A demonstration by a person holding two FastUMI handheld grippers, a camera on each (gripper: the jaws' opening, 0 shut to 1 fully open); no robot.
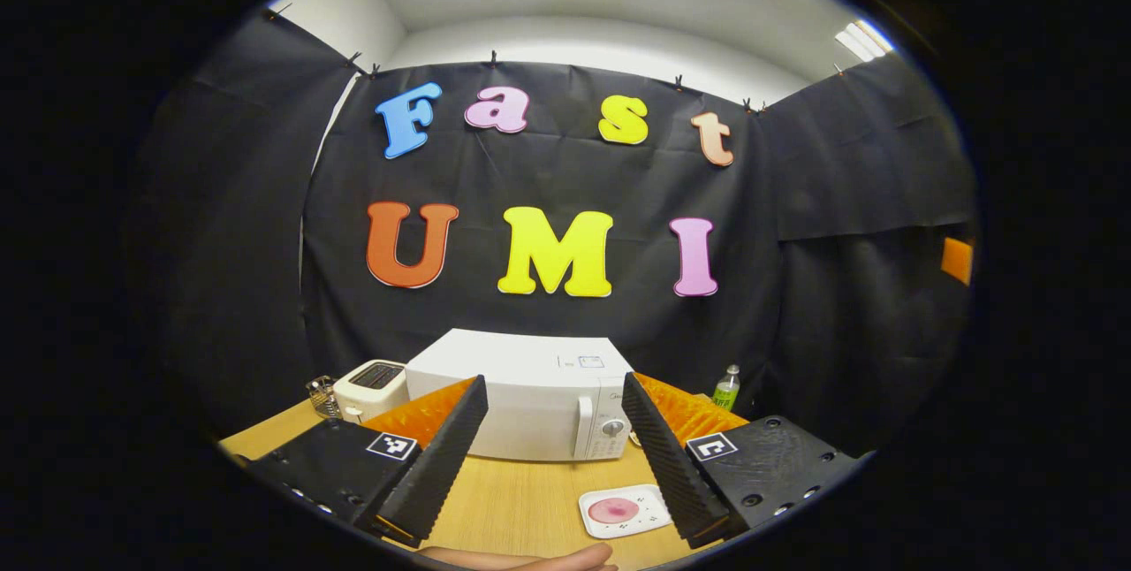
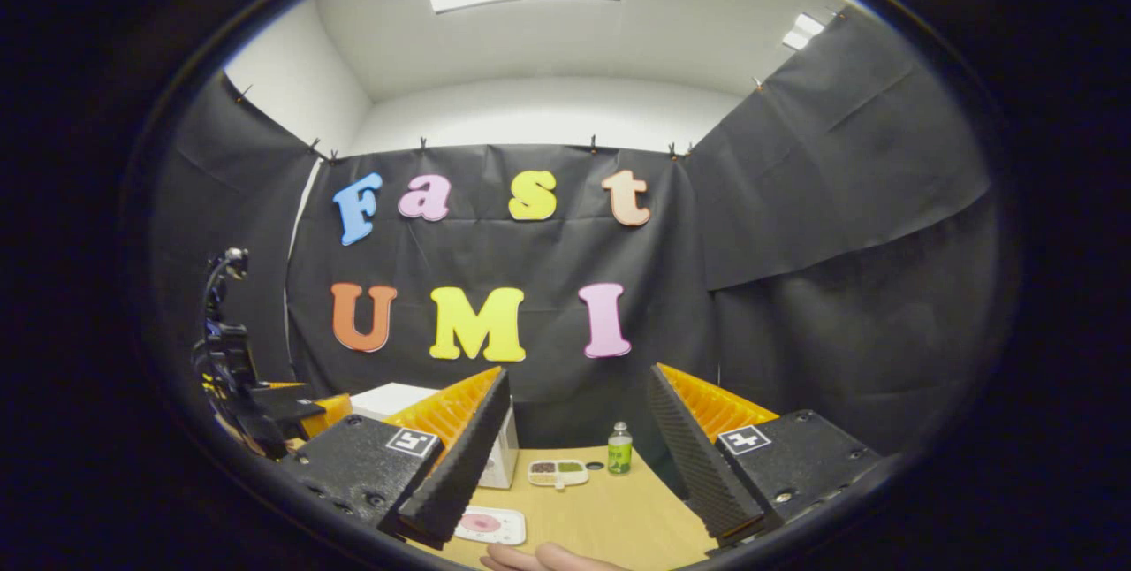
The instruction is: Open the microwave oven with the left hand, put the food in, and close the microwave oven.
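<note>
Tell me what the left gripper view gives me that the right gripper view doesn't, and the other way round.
Left gripper view: the microwave's whole front with the door shut, its handle and dial, plus a toaster to its left.

Right gripper view: a small divided tray next to the bottle, and the left gripper at the left edge; of the microwave, just a corner behind a finger.

Shared: microwave, green bottle, the plate of pink food, the wooden table.

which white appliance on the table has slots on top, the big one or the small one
The small toaster, left of the microwave; the microwave's top is flat, with a door and dials on its front.
</note>
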